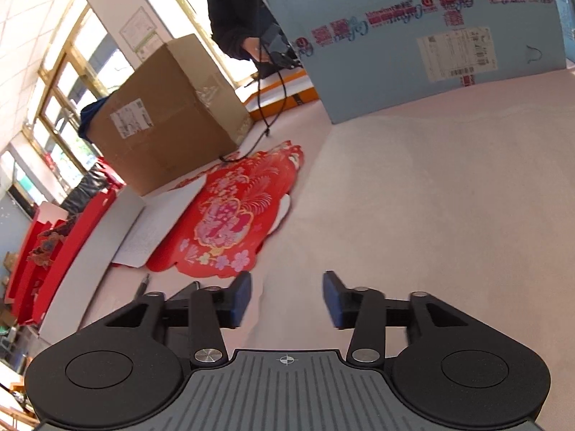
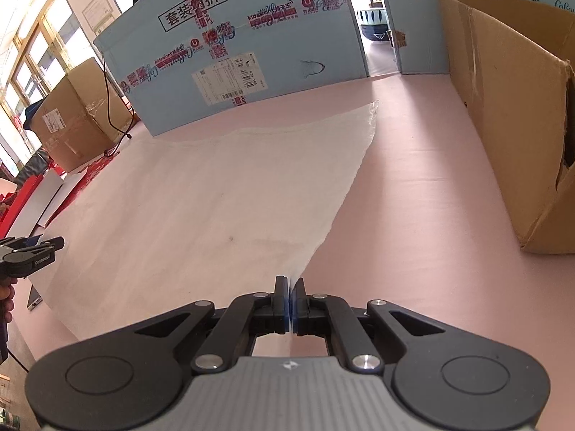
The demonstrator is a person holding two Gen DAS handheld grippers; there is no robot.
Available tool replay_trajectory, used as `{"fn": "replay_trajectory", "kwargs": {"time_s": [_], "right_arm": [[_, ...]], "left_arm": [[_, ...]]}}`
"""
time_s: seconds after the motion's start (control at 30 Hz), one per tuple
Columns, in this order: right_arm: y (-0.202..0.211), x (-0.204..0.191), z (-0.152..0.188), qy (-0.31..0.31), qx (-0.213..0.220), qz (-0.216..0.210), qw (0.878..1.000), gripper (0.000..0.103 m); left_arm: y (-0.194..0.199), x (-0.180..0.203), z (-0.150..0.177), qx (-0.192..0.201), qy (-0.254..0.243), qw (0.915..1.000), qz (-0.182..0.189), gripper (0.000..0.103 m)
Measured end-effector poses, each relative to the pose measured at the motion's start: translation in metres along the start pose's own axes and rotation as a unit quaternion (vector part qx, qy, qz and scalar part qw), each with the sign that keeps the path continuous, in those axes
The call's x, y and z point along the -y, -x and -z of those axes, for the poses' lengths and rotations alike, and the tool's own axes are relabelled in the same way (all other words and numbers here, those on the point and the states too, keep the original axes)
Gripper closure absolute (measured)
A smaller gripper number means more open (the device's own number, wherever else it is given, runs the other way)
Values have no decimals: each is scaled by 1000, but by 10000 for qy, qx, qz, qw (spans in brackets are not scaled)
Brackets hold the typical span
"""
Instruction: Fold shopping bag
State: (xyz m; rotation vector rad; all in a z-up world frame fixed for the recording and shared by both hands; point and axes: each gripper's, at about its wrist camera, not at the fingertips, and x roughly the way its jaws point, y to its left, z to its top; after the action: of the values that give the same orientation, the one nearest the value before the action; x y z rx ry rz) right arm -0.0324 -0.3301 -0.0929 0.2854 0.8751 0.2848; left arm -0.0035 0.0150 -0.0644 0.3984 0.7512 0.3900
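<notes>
Between right tool (image 2: 290, 303) pads, bag (image 2: 201, 194) corner.

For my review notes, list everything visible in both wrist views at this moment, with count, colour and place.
shopping bag: one, translucent white, flat on the pink table
blue carton: one, light blue, far side of the table
brown boxes: two, one far left, one at right
red paper decoration: one, left of the bag
pen: one, dark, near left edge
right gripper: shut on the bag's near corner
left gripper: open, nothing between its fingers
</notes>
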Motion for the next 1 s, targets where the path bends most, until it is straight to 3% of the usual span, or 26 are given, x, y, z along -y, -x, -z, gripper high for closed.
{"fn": "replay_trajectory", "kwargs": {"time_s": [0.1, 0.2, 0.3, 0.43, 0.53, 0.7, 0.83, 1.0], "right_arm": [[2, 2, -1, 28, 8, -81, 10000, 101], [1, 3, -3, 104, -11, -132, 9999, 101], [-1, 4, -6, 179, -40, -192, 9996, 101], [-4, 7, -6, 155, -90, -267, 9995, 98], [-6, 8, -5, 164, -163, -349, 9991, 96], [-8, 13, -3, 108, -315, -475, 9983, 87], [-12, 18, -2, 24, -470, -596, 9971, 80], [-18, 18, -2, 8, -619, -780, 9950, 81]], "left_arm": [[13, 4, -6, 200, -73, 9997, -132, 34], [36, 13, -9, 297, 346, 9988, 195, 29], [56, 44, -3, 339, 504, 9925, 1059, 26], [67, 92, 11, 172, -156, 9846, 1731, 26], [65, 108, 19, -63, -389, 9830, 1794, 26], [57, 106, 28, -393, -209, 9839, 1730, 25], [55, 103, 32, -430, -66, 9849, 1675, 20], [50, 101, 34, -456, 46, 9854, 1642, 16]]}}
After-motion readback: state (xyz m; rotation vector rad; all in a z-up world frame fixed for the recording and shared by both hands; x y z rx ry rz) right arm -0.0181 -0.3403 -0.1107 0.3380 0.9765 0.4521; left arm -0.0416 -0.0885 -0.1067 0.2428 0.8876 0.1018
